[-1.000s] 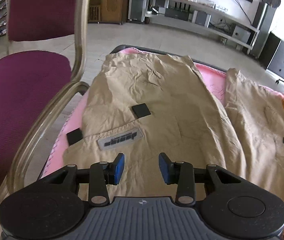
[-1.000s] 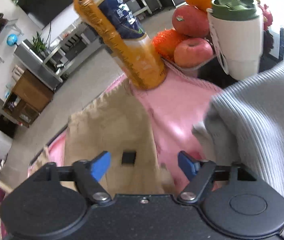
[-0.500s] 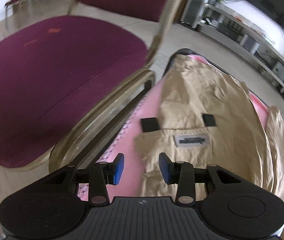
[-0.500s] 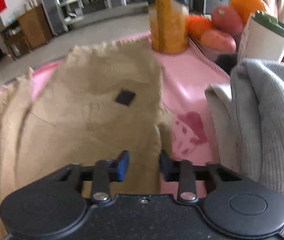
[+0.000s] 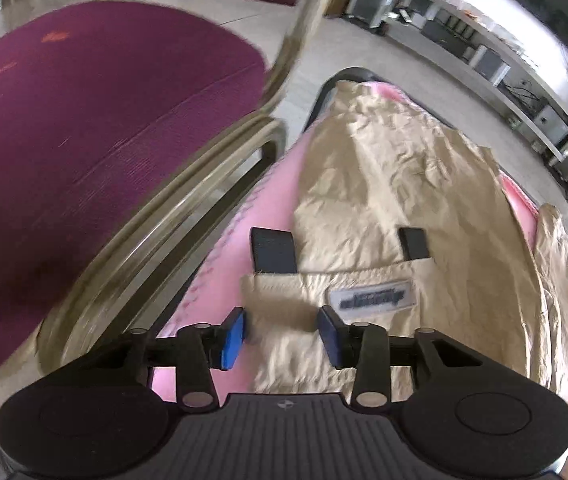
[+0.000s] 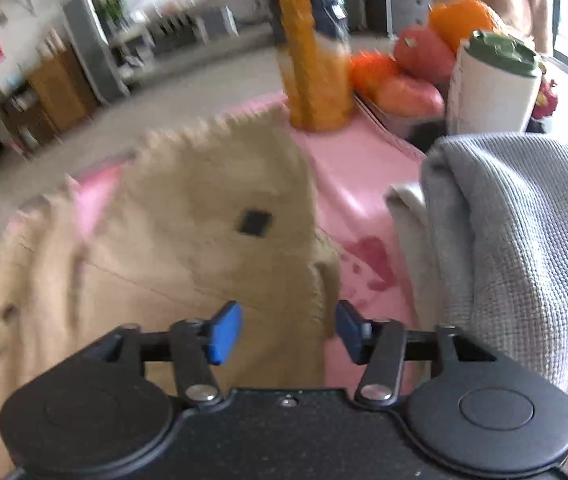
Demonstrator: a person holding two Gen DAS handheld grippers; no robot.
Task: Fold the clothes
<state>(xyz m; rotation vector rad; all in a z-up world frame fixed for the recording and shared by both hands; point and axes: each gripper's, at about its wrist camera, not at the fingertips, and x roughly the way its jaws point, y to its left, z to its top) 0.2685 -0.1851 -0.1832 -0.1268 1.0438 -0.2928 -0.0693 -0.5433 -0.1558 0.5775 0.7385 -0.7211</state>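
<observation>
Pink cloth covers the table (image 5: 268,184), where tan trousers (image 5: 396,184) lie spread flat, creased, with a grey label (image 5: 376,300) at the waistband. The left gripper (image 5: 282,338) has just been closing; its blue fingers stand apart over the waistband corner, not pressing it. The right gripper (image 6: 288,330) has just been opening, fingers spread astride a blurred trouser edge. A grey knit garment (image 6: 524,248) is cut off at right; an orange bottle (image 6: 316,68) is smeared.
</observation>
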